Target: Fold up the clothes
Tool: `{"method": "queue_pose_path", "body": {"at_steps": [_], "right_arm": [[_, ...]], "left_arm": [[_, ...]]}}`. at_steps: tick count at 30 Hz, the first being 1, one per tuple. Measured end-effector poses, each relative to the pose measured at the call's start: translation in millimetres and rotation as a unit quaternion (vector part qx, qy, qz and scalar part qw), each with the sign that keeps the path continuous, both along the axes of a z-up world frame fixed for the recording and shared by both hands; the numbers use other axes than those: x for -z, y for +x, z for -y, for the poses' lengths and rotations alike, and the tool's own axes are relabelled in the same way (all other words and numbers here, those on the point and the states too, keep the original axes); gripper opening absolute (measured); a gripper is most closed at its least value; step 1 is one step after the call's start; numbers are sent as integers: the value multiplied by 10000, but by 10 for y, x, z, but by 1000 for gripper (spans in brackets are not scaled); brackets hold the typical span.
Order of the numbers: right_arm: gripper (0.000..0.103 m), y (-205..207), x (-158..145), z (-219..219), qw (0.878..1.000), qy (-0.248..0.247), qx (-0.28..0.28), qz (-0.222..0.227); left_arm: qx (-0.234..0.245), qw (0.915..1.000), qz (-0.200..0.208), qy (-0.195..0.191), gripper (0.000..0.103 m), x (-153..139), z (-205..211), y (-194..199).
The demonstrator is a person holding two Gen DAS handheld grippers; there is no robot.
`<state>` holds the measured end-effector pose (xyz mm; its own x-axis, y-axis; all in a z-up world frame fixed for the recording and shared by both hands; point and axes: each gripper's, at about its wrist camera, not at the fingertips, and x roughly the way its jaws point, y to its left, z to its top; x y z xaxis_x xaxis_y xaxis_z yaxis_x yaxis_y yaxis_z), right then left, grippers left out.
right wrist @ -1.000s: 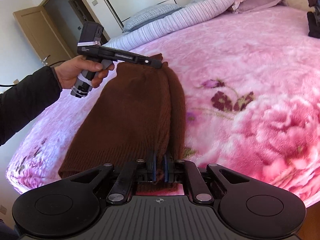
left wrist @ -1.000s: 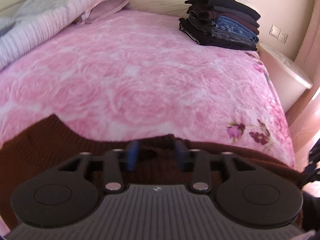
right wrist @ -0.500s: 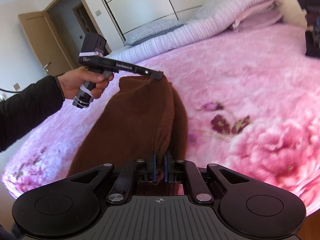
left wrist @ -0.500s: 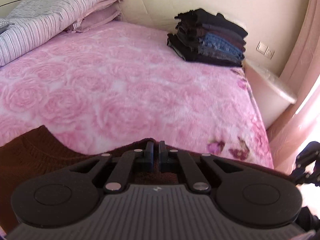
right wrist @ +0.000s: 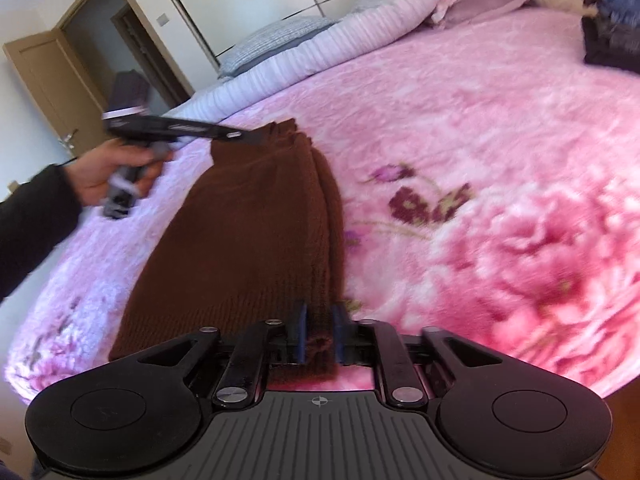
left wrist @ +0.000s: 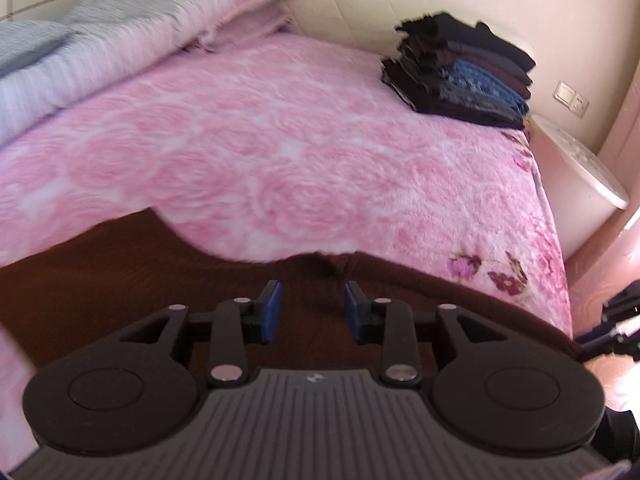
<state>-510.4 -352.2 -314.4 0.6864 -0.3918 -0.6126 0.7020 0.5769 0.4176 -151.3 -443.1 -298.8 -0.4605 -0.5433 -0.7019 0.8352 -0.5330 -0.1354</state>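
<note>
The right gripper [right wrist: 318, 332] jaws are opening around the near edge of the brown sweater [right wrist: 248, 236], folded lengthwise on the pink bed [right wrist: 480, 120]; the left gripper [left wrist: 311, 309] jaws, spread and opening, hold nothing. Risk: a pad snags the knit on withdrawal, dragging the fold open, well short of the far folded stack [left wrist: 460, 76]

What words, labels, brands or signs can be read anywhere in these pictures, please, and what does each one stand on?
No text reads clearly.
White lettering along the side of the left gripper, seen from the right wrist view: too blurred to read.
Small white logo on the left gripper's ribbed body: a mark, no letters.
Crosshair symbol on the body of the right gripper, at: a mark, no letters.
The brown sweater and pink blanket show no label.
</note>
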Motion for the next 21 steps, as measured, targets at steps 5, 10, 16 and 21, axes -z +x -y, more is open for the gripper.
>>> {"method": "queue_pose_path", "body": {"at_steps": [5, 10, 16, 21], "right_arm": [[39, 16, -269, -265, 9977, -662, -2, -137], [45, 346, -354, -621, 9853, -1017, -1366, -158], [47, 966, -180, -1125, 9228, -2033, -3030, -1233], [48, 1266, 106, -1435, 8366, -3388, -3594, -2371]], "left_arm": [[-150, 9987, 455, -157, 34, -113, -795, 161], [-85, 9974, 700, -146, 37, -51, -1644, 118], [113, 9959, 863, -230, 38, 100, -2440, -90], [-36, 9978, 635, -200, 39, 219, -2706, -184]]}}
